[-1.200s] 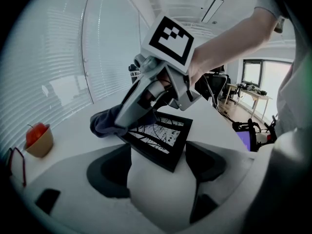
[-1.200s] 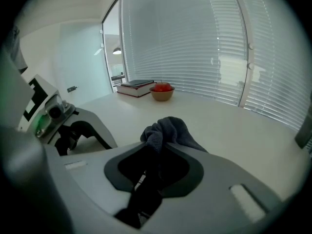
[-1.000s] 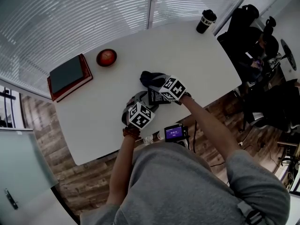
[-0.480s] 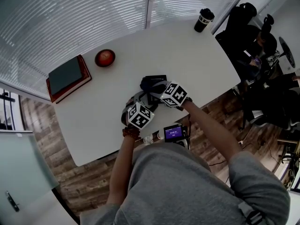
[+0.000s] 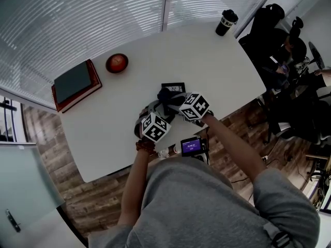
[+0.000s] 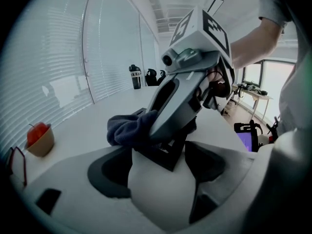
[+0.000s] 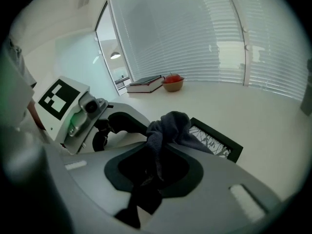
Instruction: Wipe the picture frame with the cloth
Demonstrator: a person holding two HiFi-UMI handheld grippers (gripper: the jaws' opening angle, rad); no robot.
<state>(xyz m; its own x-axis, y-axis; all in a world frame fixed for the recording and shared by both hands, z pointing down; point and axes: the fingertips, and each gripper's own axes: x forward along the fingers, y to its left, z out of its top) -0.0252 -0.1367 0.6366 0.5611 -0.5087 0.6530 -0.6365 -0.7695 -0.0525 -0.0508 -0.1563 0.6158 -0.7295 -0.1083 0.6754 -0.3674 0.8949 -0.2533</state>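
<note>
A black picture frame (image 5: 173,88) leans tilted on the white table (image 5: 217,66). Its near corner (image 6: 163,152) sits between the jaws of my left gripper (image 5: 155,111), which are shut on it. A dark cloth (image 5: 168,96) is bunched against the frame's face. My right gripper (image 5: 177,103) is shut on that cloth (image 7: 168,123), and its jaws have just been closing a little tighter on it. In the right gripper view the cloth hangs through the jaws, and the frame's patterned picture (image 7: 214,143) shows beyond it. The right gripper's fingers (image 6: 173,106) press the cloth (image 6: 126,128) onto the frame.
A stack of books (image 5: 76,84) and a bowl holding a red apple (image 5: 117,63) stand at the far left. A dark cup (image 5: 226,22) is at the far right corner. A small lit screen (image 5: 191,146) hangs at the table's near edge. Office chairs (image 5: 282,45) stand beyond the right edge.
The right gripper has drawn the cloth across the frame toward me and slightly right, uncovering the frame's far edge. The left gripper and the frame have stayed put.
</note>
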